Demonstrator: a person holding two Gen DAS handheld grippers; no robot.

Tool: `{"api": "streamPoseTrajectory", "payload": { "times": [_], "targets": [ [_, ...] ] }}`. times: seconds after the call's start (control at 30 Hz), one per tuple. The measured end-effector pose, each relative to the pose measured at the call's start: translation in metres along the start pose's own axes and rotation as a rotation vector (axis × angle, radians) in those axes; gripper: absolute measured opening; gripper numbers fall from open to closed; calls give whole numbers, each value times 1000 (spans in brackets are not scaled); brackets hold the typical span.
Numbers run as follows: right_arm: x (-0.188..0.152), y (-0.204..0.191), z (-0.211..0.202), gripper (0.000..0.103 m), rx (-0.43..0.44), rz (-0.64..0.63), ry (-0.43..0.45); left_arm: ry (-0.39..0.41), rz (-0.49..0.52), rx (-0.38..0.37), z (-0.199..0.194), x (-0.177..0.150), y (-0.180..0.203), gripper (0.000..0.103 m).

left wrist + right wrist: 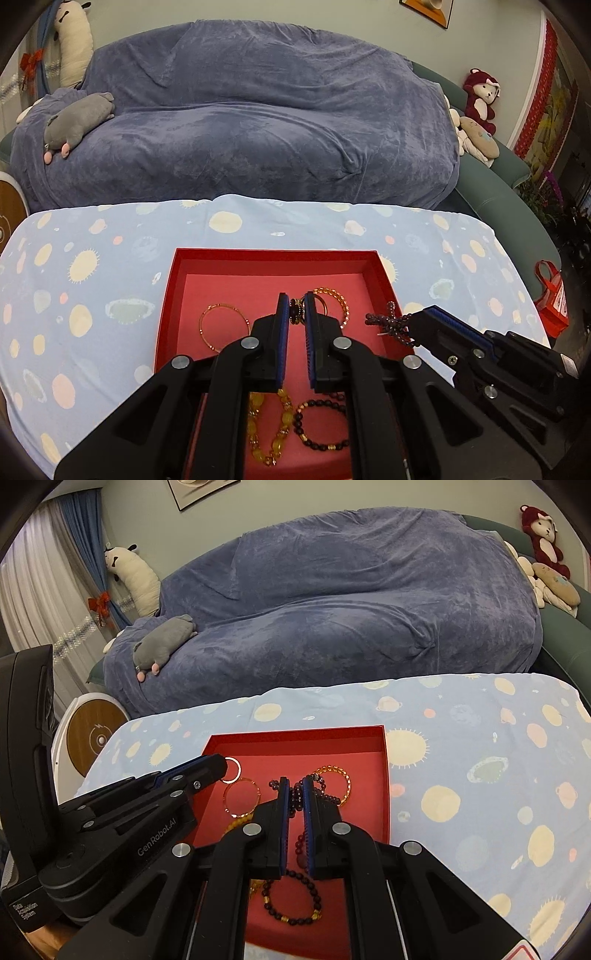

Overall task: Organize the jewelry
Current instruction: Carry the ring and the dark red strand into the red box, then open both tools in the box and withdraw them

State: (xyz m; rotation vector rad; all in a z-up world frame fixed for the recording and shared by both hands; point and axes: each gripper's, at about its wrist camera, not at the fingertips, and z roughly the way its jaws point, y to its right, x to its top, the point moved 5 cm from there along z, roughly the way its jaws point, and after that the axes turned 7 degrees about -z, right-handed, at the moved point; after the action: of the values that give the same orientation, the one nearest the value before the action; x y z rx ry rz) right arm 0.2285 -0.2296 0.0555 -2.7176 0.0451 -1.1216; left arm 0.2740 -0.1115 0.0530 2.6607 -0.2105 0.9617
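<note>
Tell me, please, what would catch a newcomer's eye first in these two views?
The open red box on the planet-print cloth stands out, with bead bracelets and thin gold bangles lying loose inside. Above it, the left hand-held gripper pinches a ring, and the right hand-held gripper holds a string of dark purple beads. Behind the table a blue-covered sofa fills the background.

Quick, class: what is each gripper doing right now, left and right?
Left gripper: closed on a small dark ring-like piece.
Right gripper: closed on a dark purple beaded strand.
</note>
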Motion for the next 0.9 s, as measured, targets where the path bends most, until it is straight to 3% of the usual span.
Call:
{"api": "streamPoseTrajectory", "payload": {
  "times": [0.4,0.73,0.9],
  "targets": [
    [-14,13,74,7,-12,26,-114,-95,-11,47,69,-8,-20,8],
    [-40,9,89,8,3,17,-200,-137,-53,53,74,-28,-34,8],
    [-43,4,87,11,2,6,-199,-136,-60,63,68,-34,-37,8]
  ]
}}
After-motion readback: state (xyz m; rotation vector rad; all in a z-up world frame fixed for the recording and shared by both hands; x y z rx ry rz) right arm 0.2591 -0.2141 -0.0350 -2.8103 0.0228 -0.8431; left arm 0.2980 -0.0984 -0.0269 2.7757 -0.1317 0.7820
